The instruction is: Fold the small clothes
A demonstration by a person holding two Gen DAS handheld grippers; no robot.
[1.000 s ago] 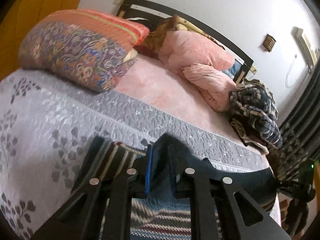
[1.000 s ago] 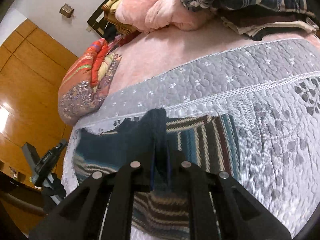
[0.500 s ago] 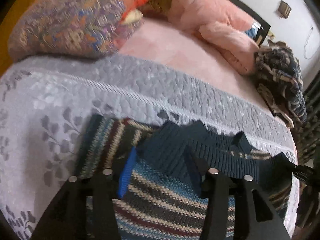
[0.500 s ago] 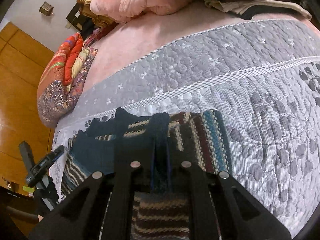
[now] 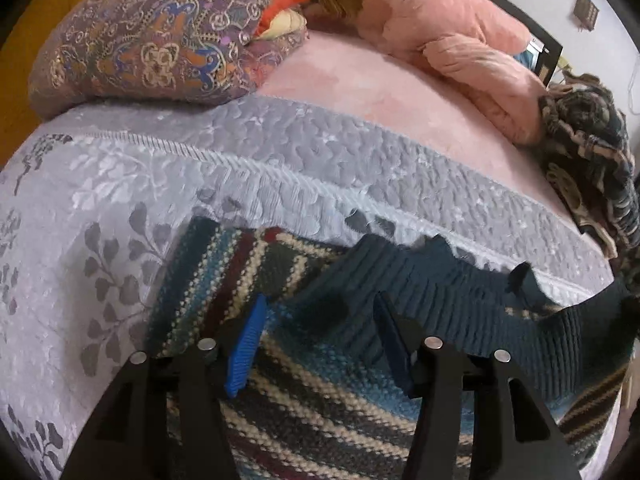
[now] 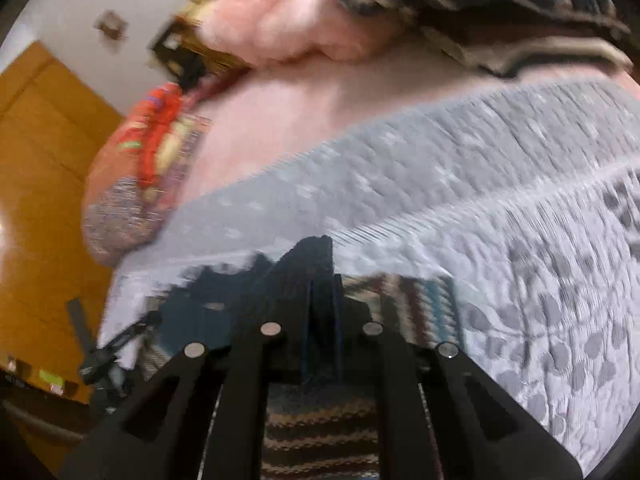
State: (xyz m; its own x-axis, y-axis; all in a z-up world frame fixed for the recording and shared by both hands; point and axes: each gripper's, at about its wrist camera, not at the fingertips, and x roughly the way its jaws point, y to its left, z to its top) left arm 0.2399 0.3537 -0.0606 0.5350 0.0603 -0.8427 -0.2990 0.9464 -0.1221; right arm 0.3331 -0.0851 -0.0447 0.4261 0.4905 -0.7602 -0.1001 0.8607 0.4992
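1. The sweater (image 5: pixel 304 384) has knitted stripes in teal, cream, maroon and dark grey, with a dark teal ribbed band.
2. The bedspread (image 5: pixel 120 184) is pale lilac-grey with darker grey leaf prints.
3. The sheet (image 5: pixel 360 92) is plain pink.
4. The pillow (image 5: pixel 152 52) is purple with swirling orange, blue and cream motifs.
5. The blanket (image 5: pixel 460 40) is pink.
6. The left gripper (image 5: pixel 320 312) is black with blue pads (image 5: pixel 248 344).
7. The wardrobe (image 6: pixel 40 160) is orange-brown wood.

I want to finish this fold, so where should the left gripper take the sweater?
Grip the dark ribbed hem, the thick free edge of the sweater lying across the stripes. Bring the open left gripper in low from the near side, so one finger slides under it.
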